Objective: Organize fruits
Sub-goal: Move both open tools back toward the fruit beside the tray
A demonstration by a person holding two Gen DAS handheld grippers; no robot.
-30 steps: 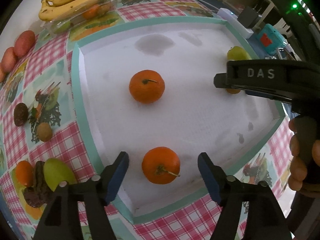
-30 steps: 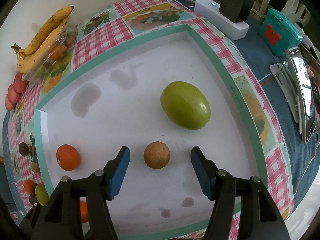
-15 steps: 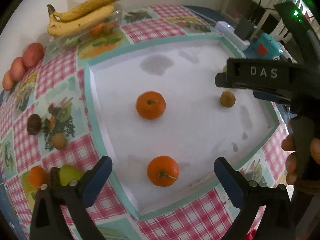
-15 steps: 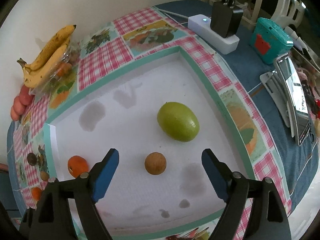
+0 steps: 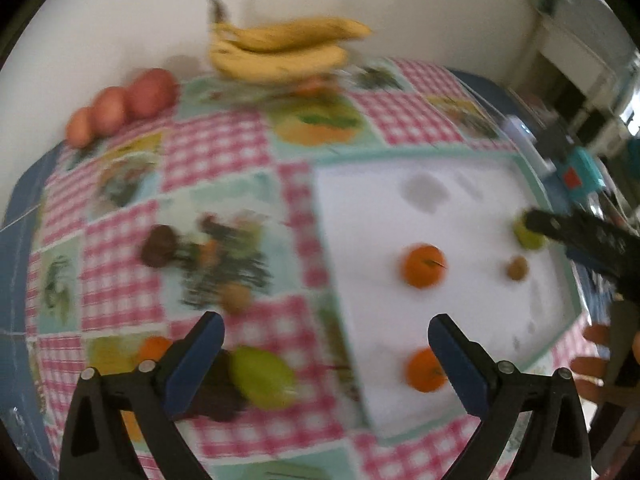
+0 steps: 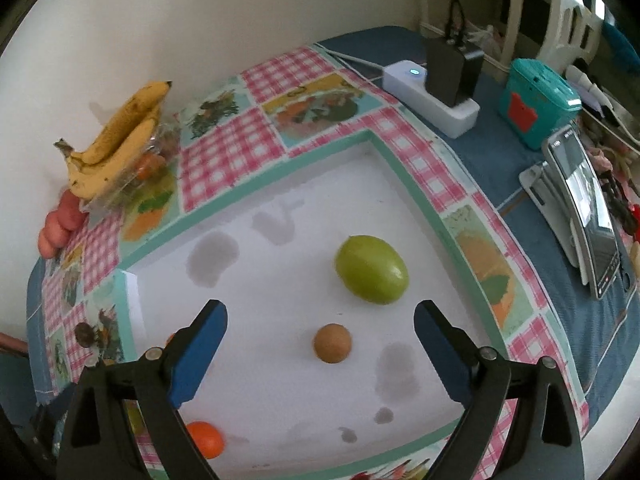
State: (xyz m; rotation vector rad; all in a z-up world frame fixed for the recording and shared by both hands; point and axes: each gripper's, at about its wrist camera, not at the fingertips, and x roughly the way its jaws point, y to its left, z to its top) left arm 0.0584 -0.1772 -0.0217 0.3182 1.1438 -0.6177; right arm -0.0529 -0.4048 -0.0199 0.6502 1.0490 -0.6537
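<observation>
hovering with both grippers spread wide, nothing held. left gripper (image 5: 326, 354) hangs above the edge where the checked cloth (image 5: 216, 152) meets the white mat (image 5: 472, 208); view is motion-blurred. green fruit (image 5: 262, 376) on the cloth sits just inside its left finger, low in frame, long axis slanting toward bottom right, roughly along the finger gap rather than across it. an orange (image 5: 426, 370) on the mat lies just inside the other finger. two candidates, so the pick probably depends on which way the hand drifts. right gripper (image 6: 320, 338) is centred over the small brown fruit (image 6: 332, 343), straight ahead between the fingers, round so no axis issue. bigger green fruit (image 6: 371, 269) is beyond it, slightly right, long axis slanting down to the right. right hand looks better lined up for a grab
</observation>
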